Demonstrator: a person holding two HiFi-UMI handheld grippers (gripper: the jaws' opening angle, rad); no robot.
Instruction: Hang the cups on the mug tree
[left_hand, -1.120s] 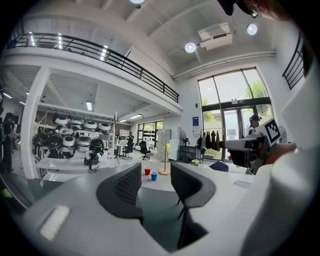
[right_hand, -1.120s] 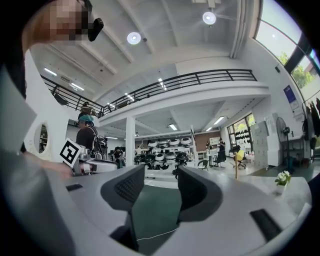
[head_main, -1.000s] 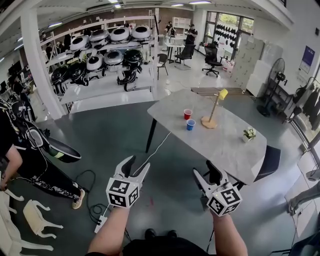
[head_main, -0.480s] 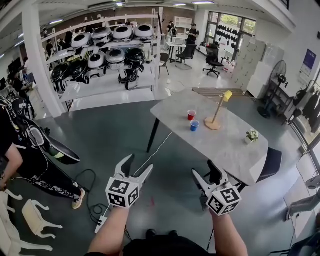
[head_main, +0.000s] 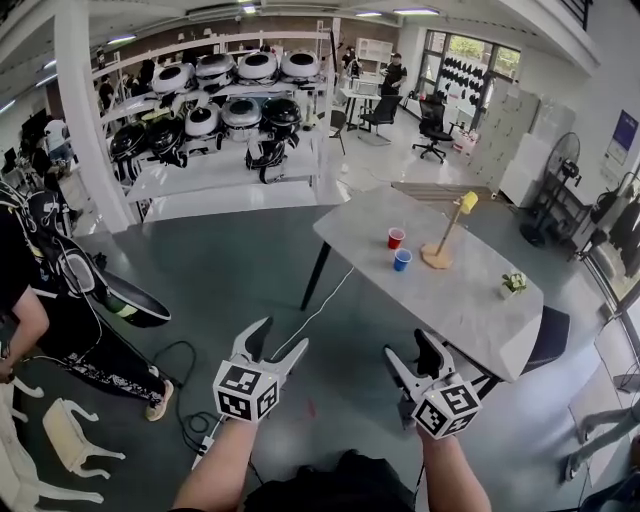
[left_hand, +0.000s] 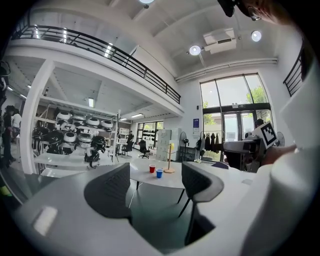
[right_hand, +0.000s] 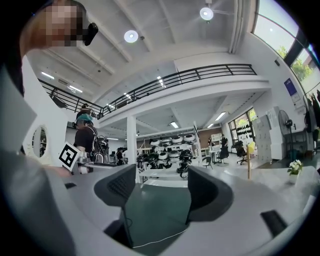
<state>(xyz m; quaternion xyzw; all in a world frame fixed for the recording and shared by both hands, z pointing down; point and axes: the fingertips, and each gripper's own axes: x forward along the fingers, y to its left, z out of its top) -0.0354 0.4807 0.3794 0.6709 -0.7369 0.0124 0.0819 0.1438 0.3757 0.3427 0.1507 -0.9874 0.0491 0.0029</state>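
Observation:
A red cup (head_main: 396, 237) and a blue cup (head_main: 402, 259) stand on a pale table (head_main: 460, 300) far ahead, next to a wooden mug tree (head_main: 441, 240) with a yellow cup (head_main: 467, 202) on top. The left gripper view shows the same red cup (left_hand: 152, 168), blue cup (left_hand: 159, 173) and mug tree (left_hand: 170, 162) small between its jaws. My left gripper (head_main: 281, 337) and right gripper (head_main: 408, 347) hover over the floor, well short of the table. Both have just been opening and are open with nothing between them. The right gripper view catches the mug tree (right_hand: 248, 165) at its right.
A white rack (head_main: 220, 100) of round black-and-white devices and a white pillar (head_main: 90, 120) stand at the left back. A person (head_main: 40, 290) stands at the left. A white cable (head_main: 320, 310) runs across the floor. A small plant (head_main: 514, 284) sits on the table, with a dark chair (head_main: 545, 340) beside it.
The table with the cups has shifted right and a little nearer in the head view. Both grippers have moved forward slightly, and their jaws stand wider than a second ago.

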